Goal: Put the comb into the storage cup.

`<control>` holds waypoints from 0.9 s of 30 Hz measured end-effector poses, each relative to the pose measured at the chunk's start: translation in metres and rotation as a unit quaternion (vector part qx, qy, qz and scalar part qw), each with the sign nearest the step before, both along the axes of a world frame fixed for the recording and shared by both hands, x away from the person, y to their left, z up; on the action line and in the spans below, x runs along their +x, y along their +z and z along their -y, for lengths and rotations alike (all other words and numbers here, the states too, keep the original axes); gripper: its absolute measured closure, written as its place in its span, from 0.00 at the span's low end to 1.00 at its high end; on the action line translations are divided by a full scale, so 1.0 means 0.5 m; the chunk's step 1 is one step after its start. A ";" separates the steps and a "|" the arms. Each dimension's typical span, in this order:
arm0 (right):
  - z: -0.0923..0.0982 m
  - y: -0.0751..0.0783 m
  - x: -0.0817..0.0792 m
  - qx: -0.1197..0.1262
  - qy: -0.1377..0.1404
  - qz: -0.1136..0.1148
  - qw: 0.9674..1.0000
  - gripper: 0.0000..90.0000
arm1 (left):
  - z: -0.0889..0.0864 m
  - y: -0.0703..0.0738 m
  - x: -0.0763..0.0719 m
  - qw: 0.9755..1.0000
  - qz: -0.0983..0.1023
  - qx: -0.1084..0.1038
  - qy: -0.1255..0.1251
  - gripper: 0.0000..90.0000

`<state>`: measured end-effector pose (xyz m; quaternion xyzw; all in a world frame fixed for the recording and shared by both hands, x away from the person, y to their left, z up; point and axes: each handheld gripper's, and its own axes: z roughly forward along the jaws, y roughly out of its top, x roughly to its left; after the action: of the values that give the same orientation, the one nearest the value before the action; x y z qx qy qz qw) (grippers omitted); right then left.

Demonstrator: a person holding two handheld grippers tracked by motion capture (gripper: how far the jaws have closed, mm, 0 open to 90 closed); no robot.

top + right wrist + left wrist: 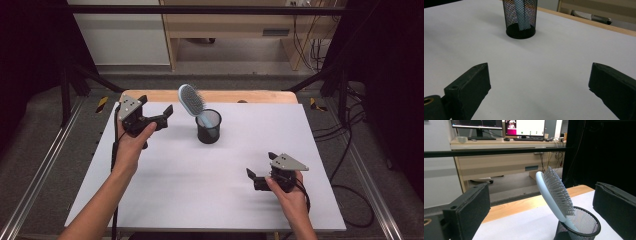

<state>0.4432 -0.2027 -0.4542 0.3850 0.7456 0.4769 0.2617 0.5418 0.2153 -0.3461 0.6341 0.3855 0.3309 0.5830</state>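
A light blue hairbrush (192, 100) stands handle-down in a black mesh cup (208, 127) at the table's middle back, its bristled head leaning left. In the left gripper view the hairbrush (554, 192) and the cup (581, 227) sit between and beyond the wide-apart jaws. My left gripper (156, 107) is open, held above the table left of the cup and apart from it. My right gripper (261, 165) is open near the front right, low over the sheet. Its view shows the cup (520, 17) far ahead with the blue handle inside.
A white sheet (210, 200) covers the table, with a strip of wood (250, 96) along the back edge. Black frame rails (45, 165) run along both sides. A wooden desk (499, 157) with monitors stands beyond the table.
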 end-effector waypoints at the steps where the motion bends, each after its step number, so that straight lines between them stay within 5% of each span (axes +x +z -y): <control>1: 0.000 0.000 0.000 0.000 0.000 0.000 1.000 0.04 | -0.003 0.002 -0.001 1.000 0.001 0.002 0.000 0.02; 27: 0.009 0.001 -0.003 -0.016 -0.007 0.009 1.000 0.07 | -0.096 0.018 -0.035 1.000 0.010 -0.004 0.021 0.01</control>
<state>0.4418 -0.2073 -0.4538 0.3818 0.7482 0.4660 0.2780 0.5241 0.2633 -0.3372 0.6204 0.3943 0.3480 0.5818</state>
